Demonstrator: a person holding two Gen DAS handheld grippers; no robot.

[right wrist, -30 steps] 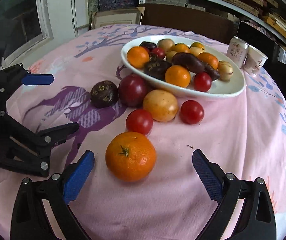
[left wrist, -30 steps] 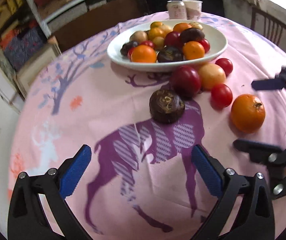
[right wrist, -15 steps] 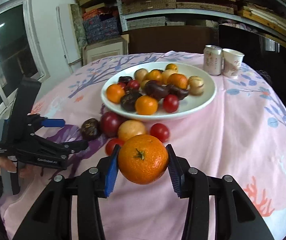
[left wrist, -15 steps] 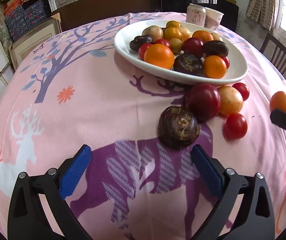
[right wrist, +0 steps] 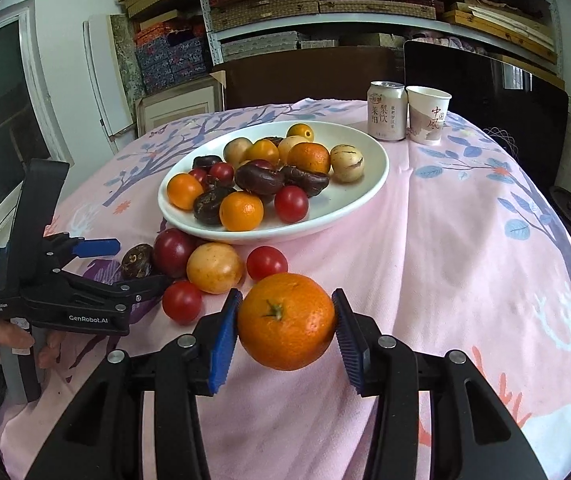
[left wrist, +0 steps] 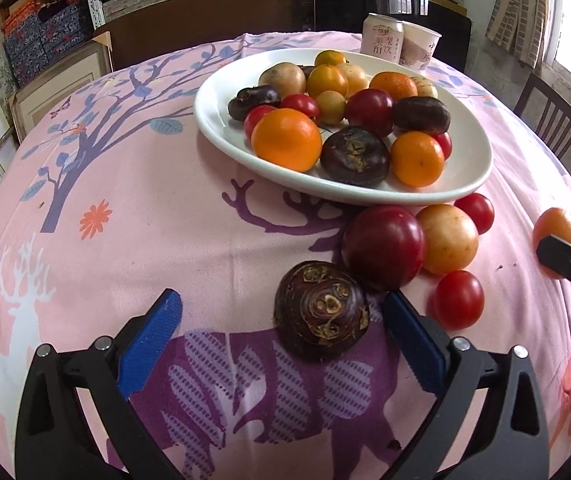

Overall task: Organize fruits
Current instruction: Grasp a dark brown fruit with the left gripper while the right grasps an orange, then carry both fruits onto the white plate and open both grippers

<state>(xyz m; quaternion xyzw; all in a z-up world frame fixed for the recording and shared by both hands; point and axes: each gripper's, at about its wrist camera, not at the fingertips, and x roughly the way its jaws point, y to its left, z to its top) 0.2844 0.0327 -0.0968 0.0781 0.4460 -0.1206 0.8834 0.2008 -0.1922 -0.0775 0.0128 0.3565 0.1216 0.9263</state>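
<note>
While the right gripper [right wrist: 286,334] is clamping an orange [right wrist: 286,321] between its blue pads, both pads pressing the fruit's sides, the fruit is hanging clear above the pink tablecloth [right wrist: 465,280], in front of the white plate [right wrist: 365,196]. Stem end is facing the camera.

The left gripper [left wrist: 281,344] is sitting low over the cloth with its jaws spread wide and gripping nothing. A dark brown round fruit [left wrist: 321,310] is lying on the cloth between the fingers, closer to the right-hand pad; contact with that pad is unclear. In the right wrist view the same gripper is showing at the left edge, a hand [right wrist: 1,340] wrapping its handle.

Loose fruit is sitting on the cloth just below the plate rim: a dark red plum [left wrist: 383,246] touching a yellow-orange round fruit [left wrist: 447,238], a small red tomato [left wrist: 475,213] by the rim, another red tomato [left wrist: 458,299] nearer the camera. The brown fruit is lying right beside the plum.

The plate is holding a pile of oranges, small tomatoes, dark brown fruits and pale yellow ones. Behind it a drink can [right wrist: 386,110] and a paper cup [right wrist: 427,114] are standing side by side, touching or nearly so. Shelves with boxes are filling the background.
</note>
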